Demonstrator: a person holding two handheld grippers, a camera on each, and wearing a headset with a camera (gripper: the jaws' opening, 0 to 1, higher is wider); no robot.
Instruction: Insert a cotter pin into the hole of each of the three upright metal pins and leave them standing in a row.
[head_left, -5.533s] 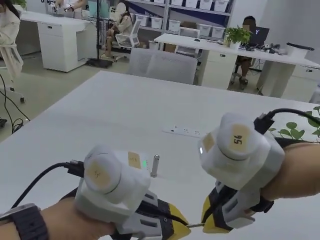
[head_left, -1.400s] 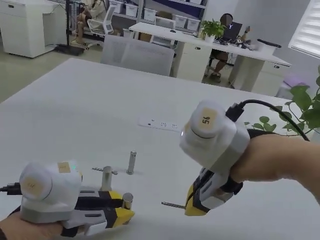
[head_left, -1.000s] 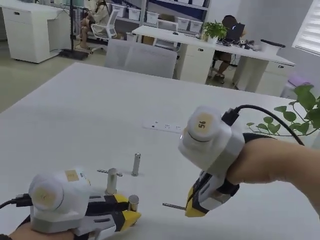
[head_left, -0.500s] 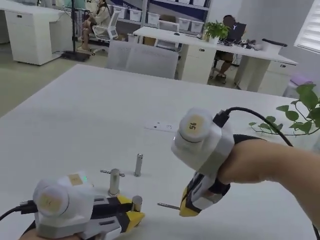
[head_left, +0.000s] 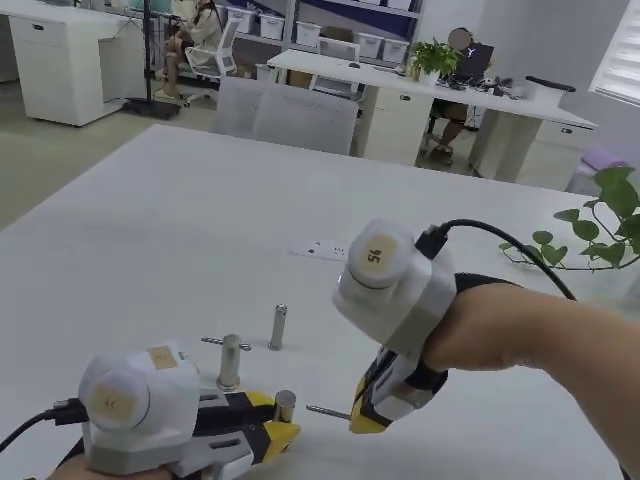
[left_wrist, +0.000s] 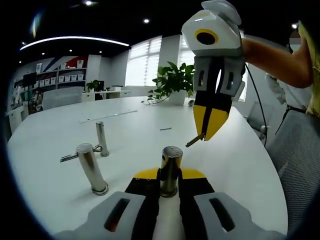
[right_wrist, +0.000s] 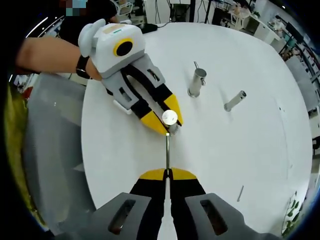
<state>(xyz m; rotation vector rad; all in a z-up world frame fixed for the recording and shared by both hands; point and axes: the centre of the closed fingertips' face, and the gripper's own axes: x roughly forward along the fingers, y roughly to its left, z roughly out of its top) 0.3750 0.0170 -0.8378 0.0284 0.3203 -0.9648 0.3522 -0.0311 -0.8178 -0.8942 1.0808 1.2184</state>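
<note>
Currently the left gripper (head_left: 283, 431), low at the near left of the white table (head_left: 180, 220), has its jaws clamped on the nearest metal pin (head_left: 285, 404), which stands upright. To its right, the right gripper (head_left: 356, 419) pinches a cotter pin (head_left: 327, 411) held level, its free tip just beside that pin's head; whether they touch I cannot tell. Farther back stand the middle pin (head_left: 230, 360), with a second cotter pin (head_left: 209, 342) through it, and the far pin (head_left: 279, 327). A loose cotter pin (right_wrist: 240, 193) lies well apart on the tabletop. A power strip (head_left: 318, 249) lies beyond, with a leafy plant (head_left: 600, 225) at the right edge. The room behind holds white desks, office chairs and shelves of bins.
</note>
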